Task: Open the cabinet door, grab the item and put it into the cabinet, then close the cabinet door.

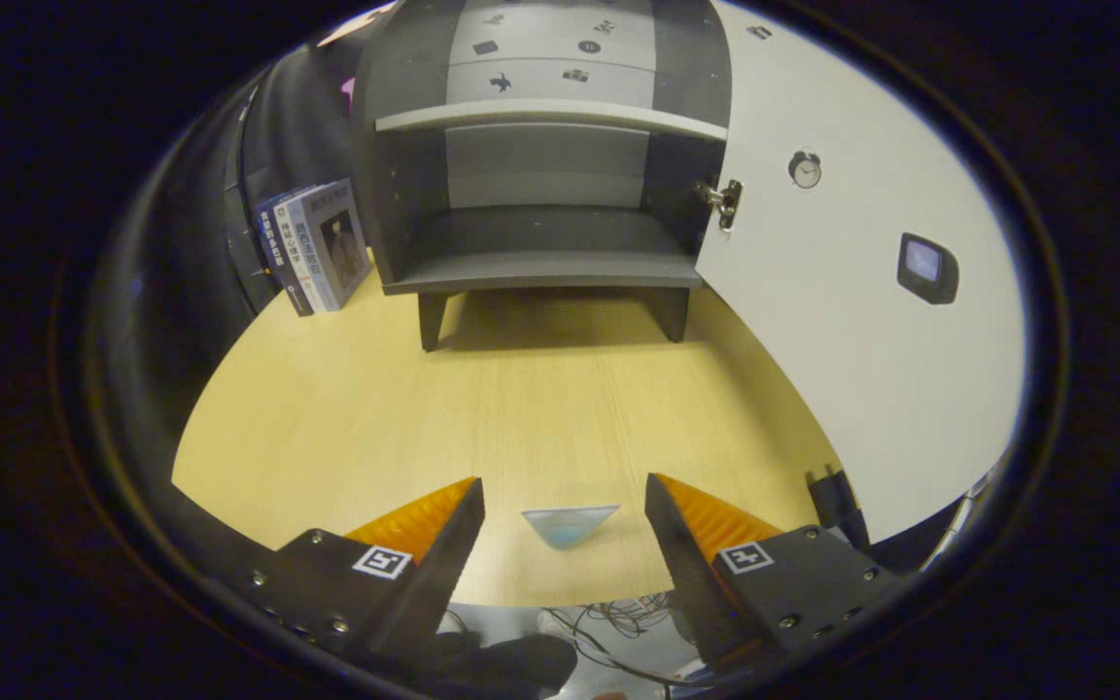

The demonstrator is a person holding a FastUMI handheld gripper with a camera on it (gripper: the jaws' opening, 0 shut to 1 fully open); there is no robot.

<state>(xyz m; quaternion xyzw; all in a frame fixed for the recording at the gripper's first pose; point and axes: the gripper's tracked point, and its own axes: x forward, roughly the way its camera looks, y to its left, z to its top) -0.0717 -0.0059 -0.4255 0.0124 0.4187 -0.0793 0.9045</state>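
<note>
Pale wood grain is seen running under the gripper [565, 506], whose two fingers are spread wide apart with nothing pressed between them. A small, flat, light-blue triangular item [568, 523] is seen lying on the table [521, 408] in the gap between the fingertips, touched by neither finger. The item is placed near the table's front edge, below which loose cables [618, 612] are seen on the floor.

Beyond the fingers, a bare stretch of tabletop is crossed before the cabinet [545, 194] is reached. The cabinet is dark grey and is raised on short legs at the far side of the table. Its interior is exposed: a lower compartment with a grey floor is seen, with a lighter shelf [550, 115] above it, and nothing can be made out inside either level. The white cabinet door [852, 321] is swung fully open to the right and is held by a metal hinge [727, 202] at the cabinet's right wall. Small picture stickers are seen on the door, among them an alarm clock [805, 169] and a dark television-like shape [927, 267].

To the left of the cabinet, just beside its side wall, a few books [317, 248] are stood upright on the table, slightly tilted.
</note>
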